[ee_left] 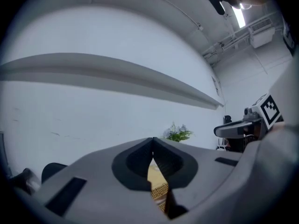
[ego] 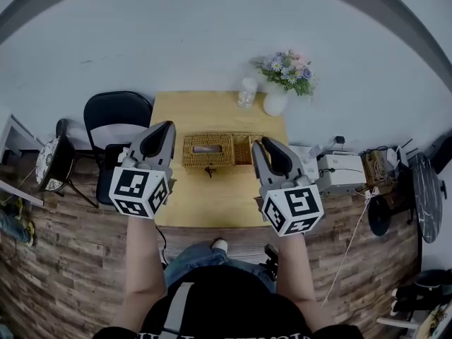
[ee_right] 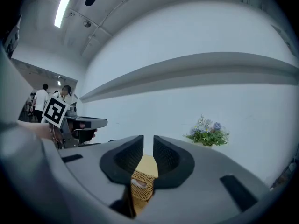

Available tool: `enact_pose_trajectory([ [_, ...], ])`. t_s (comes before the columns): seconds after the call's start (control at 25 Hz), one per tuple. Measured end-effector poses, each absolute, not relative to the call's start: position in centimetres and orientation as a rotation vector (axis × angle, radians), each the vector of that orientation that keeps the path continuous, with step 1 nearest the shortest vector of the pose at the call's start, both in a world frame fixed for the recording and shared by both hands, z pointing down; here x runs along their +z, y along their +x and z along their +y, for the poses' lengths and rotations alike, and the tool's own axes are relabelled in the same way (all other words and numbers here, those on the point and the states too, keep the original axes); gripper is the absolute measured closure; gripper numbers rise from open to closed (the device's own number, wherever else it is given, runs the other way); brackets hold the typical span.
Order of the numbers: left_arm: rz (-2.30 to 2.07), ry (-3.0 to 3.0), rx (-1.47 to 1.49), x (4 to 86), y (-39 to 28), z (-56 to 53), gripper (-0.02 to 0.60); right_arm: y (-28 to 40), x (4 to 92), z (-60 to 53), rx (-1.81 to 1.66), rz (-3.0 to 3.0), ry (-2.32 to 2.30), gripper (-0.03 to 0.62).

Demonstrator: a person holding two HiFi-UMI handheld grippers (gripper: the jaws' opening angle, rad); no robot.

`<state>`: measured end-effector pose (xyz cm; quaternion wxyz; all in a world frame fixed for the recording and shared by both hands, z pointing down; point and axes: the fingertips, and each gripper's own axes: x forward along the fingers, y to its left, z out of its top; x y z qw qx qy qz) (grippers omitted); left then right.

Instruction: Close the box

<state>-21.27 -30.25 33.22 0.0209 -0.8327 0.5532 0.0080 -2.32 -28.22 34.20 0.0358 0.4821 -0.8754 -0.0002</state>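
Closing hasn't been started yet tbh: the wicker box [ego: 208, 151] is parked mid-surface [ego: 212, 196] with its lid [ego: 244, 149] seemingly flopped toward the right edge, the left tongs [ee_left: 153, 140] are pinched shut on nothing, the right tongs [ee_right: 148, 140] are barely parted and empty, so that lid needs to be reached and flipped over.

Both arms [ego: 145, 260] are reaching forward. The left gripper [ego: 163, 134] is sitting closed; the right gripper [ego: 264, 147] is showing jaws slightly apart.

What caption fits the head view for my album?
A person holds the left tool and right tool before a wooden table with a wicker box and flowers.
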Motion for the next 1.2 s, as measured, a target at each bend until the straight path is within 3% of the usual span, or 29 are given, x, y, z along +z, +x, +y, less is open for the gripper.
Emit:
enact_pose_trajectory([
  [0.16, 1.692, -2.519, -0.011, 31.9, -21.3, -29.2, 0.569, -2.5, 32.7, -27.4, -0.103, -2.651, 1.510, 0.577],
  [1.2, 1.673, -2.423, 0.028, 27.7, -24.1, -26.6, 0.569, -1.8, 27.6, -24.5, -0.252, -2.555, 1.719, 0.580],
])
